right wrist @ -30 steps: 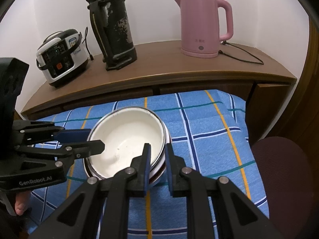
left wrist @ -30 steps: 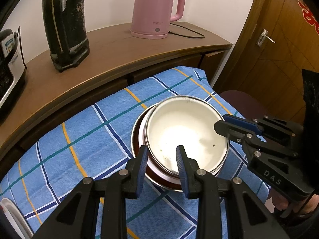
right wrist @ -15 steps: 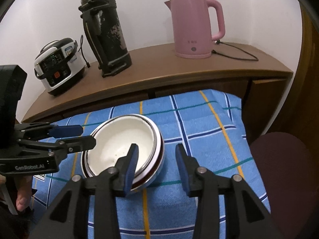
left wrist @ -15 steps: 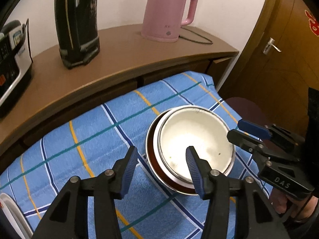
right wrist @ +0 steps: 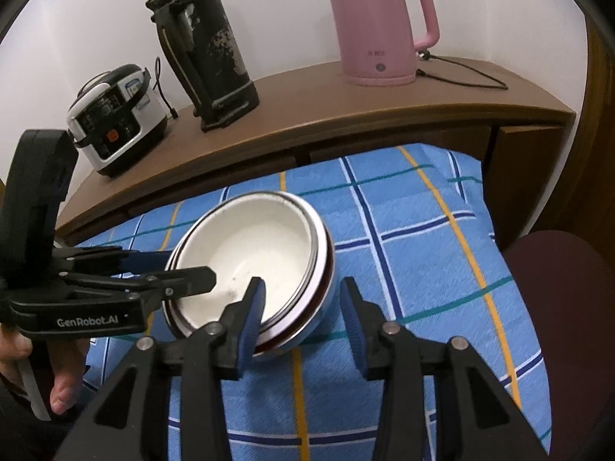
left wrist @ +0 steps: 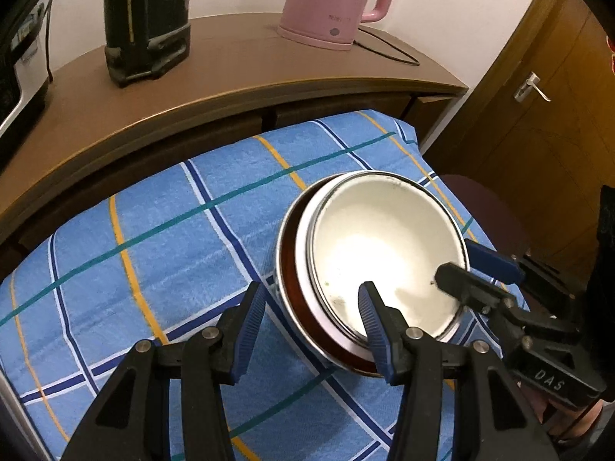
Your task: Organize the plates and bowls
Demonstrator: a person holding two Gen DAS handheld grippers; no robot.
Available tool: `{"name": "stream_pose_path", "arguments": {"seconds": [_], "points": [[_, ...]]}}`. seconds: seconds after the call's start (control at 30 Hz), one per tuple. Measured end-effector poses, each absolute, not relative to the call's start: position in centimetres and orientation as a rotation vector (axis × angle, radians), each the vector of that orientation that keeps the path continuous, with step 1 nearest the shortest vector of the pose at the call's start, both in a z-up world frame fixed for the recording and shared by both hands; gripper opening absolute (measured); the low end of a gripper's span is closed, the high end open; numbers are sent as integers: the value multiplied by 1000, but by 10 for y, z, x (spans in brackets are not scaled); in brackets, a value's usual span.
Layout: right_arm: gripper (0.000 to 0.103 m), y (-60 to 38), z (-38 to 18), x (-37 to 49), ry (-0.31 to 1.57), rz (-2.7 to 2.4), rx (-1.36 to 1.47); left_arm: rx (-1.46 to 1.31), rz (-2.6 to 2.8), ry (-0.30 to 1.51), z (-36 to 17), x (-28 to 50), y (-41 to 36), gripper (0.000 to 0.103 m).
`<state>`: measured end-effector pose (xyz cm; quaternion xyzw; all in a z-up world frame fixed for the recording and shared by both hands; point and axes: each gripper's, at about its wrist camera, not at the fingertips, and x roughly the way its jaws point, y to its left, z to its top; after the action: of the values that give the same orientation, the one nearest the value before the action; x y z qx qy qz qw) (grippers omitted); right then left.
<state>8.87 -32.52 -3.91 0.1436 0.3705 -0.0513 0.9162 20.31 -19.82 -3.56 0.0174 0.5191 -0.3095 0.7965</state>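
Observation:
A white enamel bowl (left wrist: 384, 253) (right wrist: 253, 257) sits nested on top of a stack of bowls; the one under it shows a dark red inside (left wrist: 296, 292). The stack rests on a blue checked cloth (left wrist: 161, 238) (right wrist: 415, 253). My left gripper (left wrist: 313, 307) (right wrist: 180, 269) is open and straddles the stack's near rim, one finger over the white bowl, the other outside, pads apart from it. My right gripper (right wrist: 301, 292) (left wrist: 457, 263) straddles the opposite rim. Its jaws are opening, with the rim between them and not pressed.
Behind the cloth a curved wooden sideboard (right wrist: 346, 115) carries a pink kettle (right wrist: 380, 27) with its cord, a worn black thermos (right wrist: 203, 46) and a rice cooker (right wrist: 115, 115). A dark red seat (right wrist: 557, 276) stands right of the cloth. A wooden door (left wrist: 546, 88) is at the far right.
Both grippers were nearly shut at the stack's rim and have opened wide around it. The left wrist view has shifted, so the stack now lies further right in it.

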Motion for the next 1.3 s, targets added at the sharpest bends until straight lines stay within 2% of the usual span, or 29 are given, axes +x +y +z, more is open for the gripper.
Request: {"name": "stream_pose_path", "arguments": {"seconds": [0.07, 0.13, 0.2, 0.27, 0.4, 0.63, 1.3], "points": [[44, -327, -44, 94, 775, -104, 315, 22, -685, 1126, -39, 202, -201, 53], [40, -327, -46, 97, 781, -106, 321, 15, -692, 1138, -42, 201, -201, 53], [33, -325, -46, 98, 775, -128, 302, 14, -683, 1137, -41, 200, -200, 51], [30, -327, -45, 100, 772, -130, 314, 11, -665, 1141, -39, 201, -198, 47], [24, -324, -39, 107, 783, -135, 286, 32, -629, 1140, -36, 198, -196, 44], [24, -326, -35, 114, 784, -81, 335, -17, -589, 1141, -30, 201, -180, 38], [23, -275, -17, 131, 774, 25, 243, -79, -490, 1069, -24, 178, -125, 37]]}}
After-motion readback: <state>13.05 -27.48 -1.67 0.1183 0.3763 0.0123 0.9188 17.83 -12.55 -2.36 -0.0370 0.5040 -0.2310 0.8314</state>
